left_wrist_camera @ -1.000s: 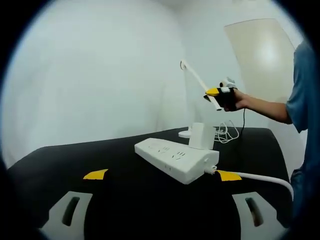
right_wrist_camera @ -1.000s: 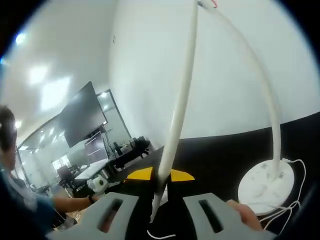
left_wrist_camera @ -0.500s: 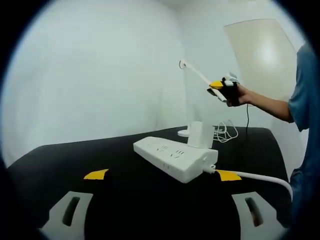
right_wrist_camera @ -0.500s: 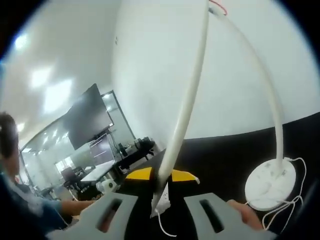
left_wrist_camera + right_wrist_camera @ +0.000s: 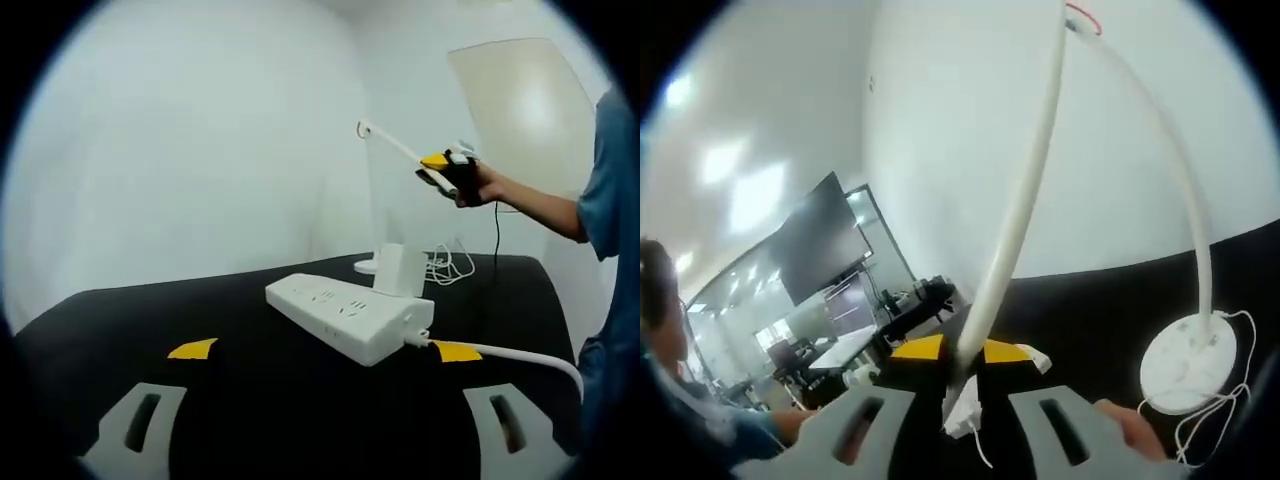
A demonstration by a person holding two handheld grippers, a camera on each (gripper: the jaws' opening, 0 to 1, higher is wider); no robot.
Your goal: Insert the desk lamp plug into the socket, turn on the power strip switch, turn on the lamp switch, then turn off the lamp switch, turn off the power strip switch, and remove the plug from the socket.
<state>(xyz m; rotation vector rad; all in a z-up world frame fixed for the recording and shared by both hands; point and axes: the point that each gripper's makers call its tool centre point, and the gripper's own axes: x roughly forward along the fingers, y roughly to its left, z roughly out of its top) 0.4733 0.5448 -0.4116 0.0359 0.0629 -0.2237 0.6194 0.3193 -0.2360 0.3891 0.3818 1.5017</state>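
Observation:
A white power strip [image 5: 348, 314] lies on the black table [image 5: 250, 400], with the lamp's white plug block [image 5: 400, 268] standing in a socket at its far end. Behind it the desk lamp base [image 5: 370, 265] carries a thin stem up to the slanting lamp head [image 5: 395, 148]. My right gripper [image 5: 440, 168], held by a hand, is shut on the tip of that head. In the right gripper view the lamp head [image 5: 1015, 220] runs up from between the yellow tips of my right gripper [image 5: 960, 352]; the round base [image 5: 1185, 362] is at lower right. My left gripper [image 5: 323, 350] stands open before the strip.
The strip's thick white cable [image 5: 510, 353] runs off to the right. A coil of thin cord [image 5: 452, 265] lies by the lamp base. A person's arm [image 5: 540, 210] and blue sleeve fill the right side. White walls stand behind the table; a dark screen [image 5: 810, 240] hangs far off.
My right gripper has lifted the tip of the lamp head a little higher and to the right. The power strip, the plug and my left gripper have stayed put.

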